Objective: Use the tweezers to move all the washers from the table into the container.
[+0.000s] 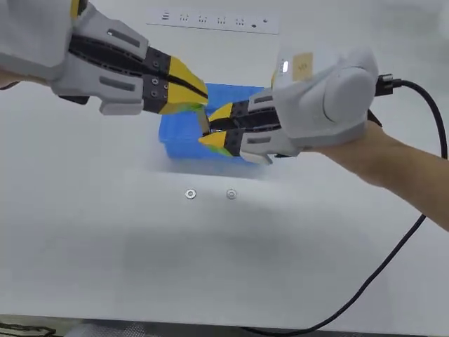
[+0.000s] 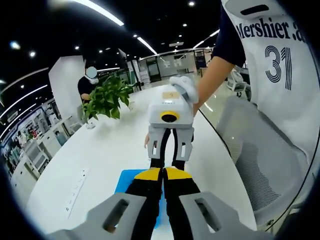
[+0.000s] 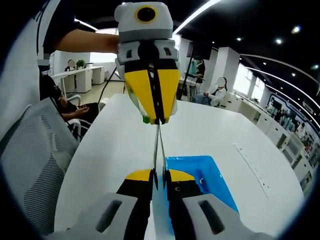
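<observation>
Right gripper [image 1: 216, 129] is up close and held over the blue container [image 1: 179, 137]. Its fingers are narrow, pinching the tweezers [image 3: 158, 150] at one end. Left gripper [image 1: 199, 97] faces it, fingers nearly together on the other end, so both hold the one tool.

Two washers [image 1: 190, 194] [image 1: 231, 194] lie flat on the bench [image 1: 105, 232], side by side, just in front of the container.

Step looks like setting the tweezers' grip. One gripper should steady the tool while the other settles on the legs, tips left free. Then come in low and catch a washer by its rim.

Writing: the jersey [image 2: 275, 65] reads "31" and roughly "Mershier", cut off. The power strip [image 1: 217, 20] markings are too small to read.
</observation>
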`<state>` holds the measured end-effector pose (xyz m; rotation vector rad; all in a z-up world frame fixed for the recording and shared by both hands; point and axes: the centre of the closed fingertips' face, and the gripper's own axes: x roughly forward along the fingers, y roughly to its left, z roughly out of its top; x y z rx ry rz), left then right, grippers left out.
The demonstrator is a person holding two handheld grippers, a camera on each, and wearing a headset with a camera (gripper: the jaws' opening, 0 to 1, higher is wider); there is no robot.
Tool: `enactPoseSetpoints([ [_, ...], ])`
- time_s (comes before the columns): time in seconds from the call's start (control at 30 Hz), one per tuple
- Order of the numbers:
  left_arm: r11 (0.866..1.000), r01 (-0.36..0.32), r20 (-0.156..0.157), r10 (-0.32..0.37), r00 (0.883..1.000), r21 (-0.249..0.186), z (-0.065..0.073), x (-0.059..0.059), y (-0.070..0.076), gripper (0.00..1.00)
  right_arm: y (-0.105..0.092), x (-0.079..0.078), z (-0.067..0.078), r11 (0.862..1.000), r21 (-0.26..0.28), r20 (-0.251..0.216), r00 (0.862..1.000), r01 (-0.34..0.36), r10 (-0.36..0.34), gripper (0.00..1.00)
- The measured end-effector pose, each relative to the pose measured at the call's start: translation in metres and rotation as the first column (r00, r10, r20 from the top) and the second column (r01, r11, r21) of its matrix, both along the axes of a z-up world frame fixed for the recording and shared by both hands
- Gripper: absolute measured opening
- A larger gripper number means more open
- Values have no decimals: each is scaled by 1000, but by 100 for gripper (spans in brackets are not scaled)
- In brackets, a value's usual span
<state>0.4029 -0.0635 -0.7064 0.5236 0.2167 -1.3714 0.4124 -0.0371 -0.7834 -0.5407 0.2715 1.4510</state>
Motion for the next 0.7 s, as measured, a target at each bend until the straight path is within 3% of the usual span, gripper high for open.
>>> enactPoseSetpoints([
  [0.3,1000,6,-31,-6,1000,4,-10,-27,4,5,0,-32,-8,999,-21,-19,999,-29,29,12],
  [0.57,1000,-4,-51,4,999,7,-20,-40,6,5,2,-43,-20,999,-37,-36,999,-26,24,12],
  [0.63,1000,-6,-57,6,998,10,-22,-41,8,5,3,-44,-23,999,-43,-16,1000,-21,21,12],
  [0.7,1000,-5,-65,6,998,10,-24,-44,10,5,6,-45,-25,999,-41,-24,999,-22,21,12],
])
